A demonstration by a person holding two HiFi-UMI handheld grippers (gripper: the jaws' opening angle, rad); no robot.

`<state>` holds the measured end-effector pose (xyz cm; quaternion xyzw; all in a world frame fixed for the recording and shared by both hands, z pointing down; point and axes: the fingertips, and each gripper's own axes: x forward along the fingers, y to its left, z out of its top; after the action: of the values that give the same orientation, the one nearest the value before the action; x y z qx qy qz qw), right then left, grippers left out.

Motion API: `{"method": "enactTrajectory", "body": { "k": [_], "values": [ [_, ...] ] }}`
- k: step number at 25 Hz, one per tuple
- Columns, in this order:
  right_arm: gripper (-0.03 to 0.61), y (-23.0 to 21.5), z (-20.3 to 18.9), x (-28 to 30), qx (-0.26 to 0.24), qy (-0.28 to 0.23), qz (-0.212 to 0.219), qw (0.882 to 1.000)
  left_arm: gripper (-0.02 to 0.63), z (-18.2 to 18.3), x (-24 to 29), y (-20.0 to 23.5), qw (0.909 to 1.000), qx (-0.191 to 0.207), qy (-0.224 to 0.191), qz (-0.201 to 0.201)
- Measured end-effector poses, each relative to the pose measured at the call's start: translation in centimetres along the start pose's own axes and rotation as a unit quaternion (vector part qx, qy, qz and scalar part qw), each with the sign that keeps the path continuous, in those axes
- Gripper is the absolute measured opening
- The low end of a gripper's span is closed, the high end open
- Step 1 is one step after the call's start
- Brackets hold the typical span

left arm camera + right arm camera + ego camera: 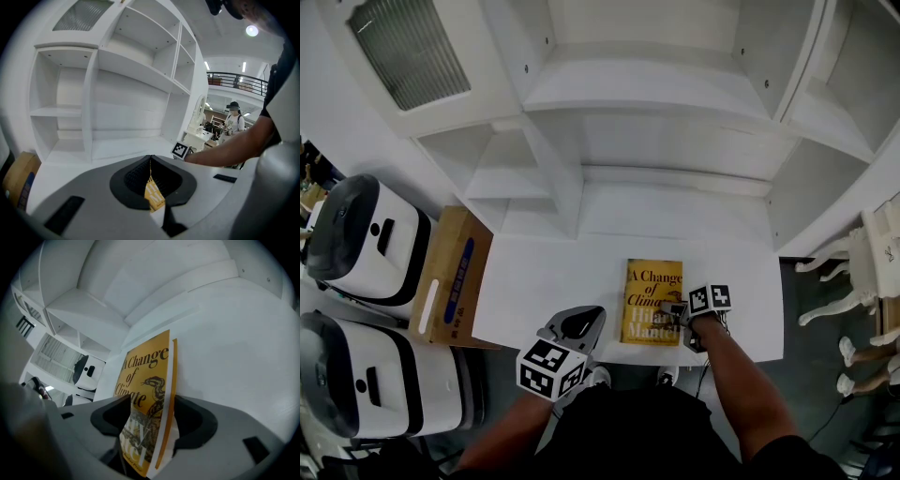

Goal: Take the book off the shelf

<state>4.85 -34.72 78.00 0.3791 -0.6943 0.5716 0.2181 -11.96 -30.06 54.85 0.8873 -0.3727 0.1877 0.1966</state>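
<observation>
A yellow book (652, 302) titled "A Change of Climate" lies flat, cover up, on the white table (544, 281) in front of the empty white shelf unit (656, 141). My right gripper (677, 315) is at the book's near right corner. In the right gripper view the book (147, 376) runs between the jaws of that gripper (150, 413), which stand wide apart without pressing on it. My left gripper (584, 322) hovers at the table's front edge, left of the book. Its jaws (150, 159) meet at the tips, and a sliver of the book (153, 197) shows behind them.
A cardboard box (450, 277) leans at the table's left end, beside two white machines (366, 239) (366, 375). A white chair (862, 262) stands at the right. A person (233, 119) stands far off in the room.
</observation>
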Motion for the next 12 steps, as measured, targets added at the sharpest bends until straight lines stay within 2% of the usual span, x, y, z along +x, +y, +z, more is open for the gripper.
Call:
{"method": "enactTrajectory", "body": {
  "k": [12],
  "values": [
    [0.279,-0.21,0.41,-0.71,-0.018,-0.035,-0.038,0.999,0.011,-0.44,-0.38,-0.05,0.9999,0.005,-0.001,-0.016]
  ]
}}
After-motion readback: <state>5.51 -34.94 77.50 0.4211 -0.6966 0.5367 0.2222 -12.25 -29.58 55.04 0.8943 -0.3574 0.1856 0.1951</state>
